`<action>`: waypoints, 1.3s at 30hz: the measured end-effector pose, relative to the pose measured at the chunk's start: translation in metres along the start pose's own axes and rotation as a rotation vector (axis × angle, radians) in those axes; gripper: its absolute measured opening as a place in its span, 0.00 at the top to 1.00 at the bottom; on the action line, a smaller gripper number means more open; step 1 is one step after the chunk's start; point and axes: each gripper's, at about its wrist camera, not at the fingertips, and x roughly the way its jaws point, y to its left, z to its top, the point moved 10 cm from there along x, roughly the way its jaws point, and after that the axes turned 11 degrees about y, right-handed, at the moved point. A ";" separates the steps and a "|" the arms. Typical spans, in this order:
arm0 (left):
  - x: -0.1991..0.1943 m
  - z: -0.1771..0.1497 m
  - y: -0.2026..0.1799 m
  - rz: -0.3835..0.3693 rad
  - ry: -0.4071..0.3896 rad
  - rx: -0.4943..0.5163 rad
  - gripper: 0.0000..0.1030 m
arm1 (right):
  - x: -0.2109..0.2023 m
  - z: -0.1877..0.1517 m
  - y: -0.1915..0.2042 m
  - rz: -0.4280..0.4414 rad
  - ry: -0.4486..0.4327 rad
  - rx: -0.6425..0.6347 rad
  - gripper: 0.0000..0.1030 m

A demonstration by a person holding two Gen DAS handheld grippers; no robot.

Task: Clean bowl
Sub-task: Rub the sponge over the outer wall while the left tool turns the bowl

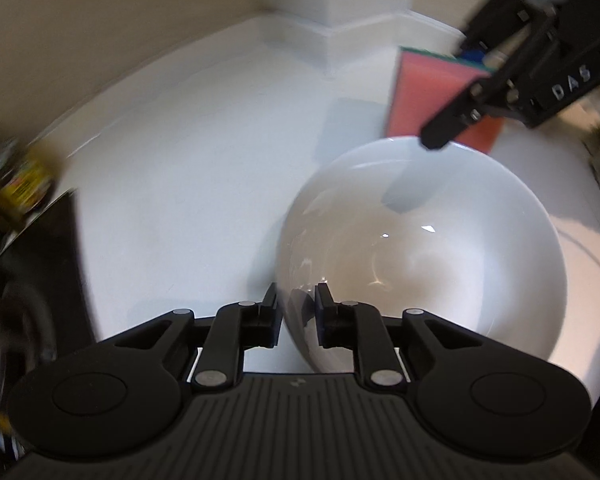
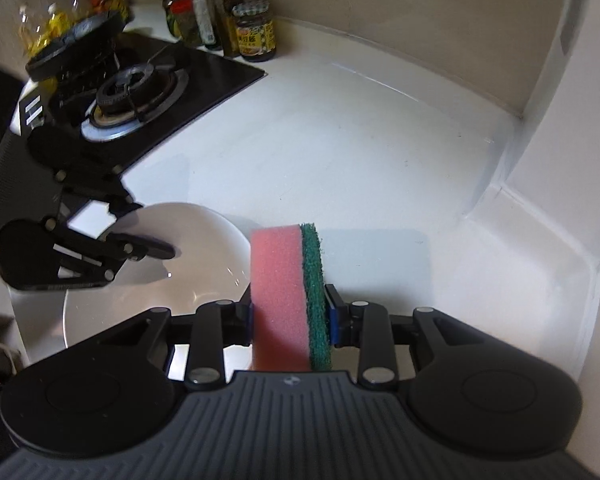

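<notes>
- Left gripper (image 1: 296, 312): jaws straddled the near rim of the white bowl (image 1: 440, 248); whether the pads pressed it could not be told.
- Right gripper (image 2: 290, 316): clamped on the pink-and-green sponge (image 2: 286, 296), beside the bowl.
- Bowl stood on the white counter (image 2: 340, 152).
- Beyond: stove (image 2: 140, 84), jars (image 2: 256, 32).

You've got a black gas hob (image 2: 140, 92) on the white countertop (image 2: 340, 152), jars and bottles (image 2: 228, 20) clustered behind it.
</notes>
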 end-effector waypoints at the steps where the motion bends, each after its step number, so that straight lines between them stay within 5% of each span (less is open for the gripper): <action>1: -0.004 -0.006 0.000 -0.005 0.001 -0.050 0.75 | 0.000 -0.001 0.000 0.004 -0.006 0.011 0.73; 4: -0.007 -0.016 0.000 -0.014 0.012 -0.126 0.77 | -0.001 -0.011 -0.002 0.050 -0.040 0.093 0.73; 8: 0.003 -0.012 0.003 0.017 0.025 -0.101 0.86 | -0.003 -0.021 0.001 0.074 -0.043 0.122 0.73; 13: 0.004 -0.011 -0.001 0.047 0.012 -0.046 0.86 | -0.006 -0.029 0.005 0.093 -0.019 0.107 0.73; 23: 0.007 -0.005 -0.004 0.057 -0.001 0.060 0.85 | 0.003 0.009 0.006 -0.015 0.010 -0.058 0.73; 28: 0.009 -0.001 0.001 0.049 0.000 0.072 0.85 | 0.004 0.013 0.003 -0.013 0.009 -0.045 0.73; 39: -0.002 -0.014 0.013 0.005 0.008 -0.140 0.85 | 0.000 -0.008 -0.001 0.038 -0.075 0.143 0.72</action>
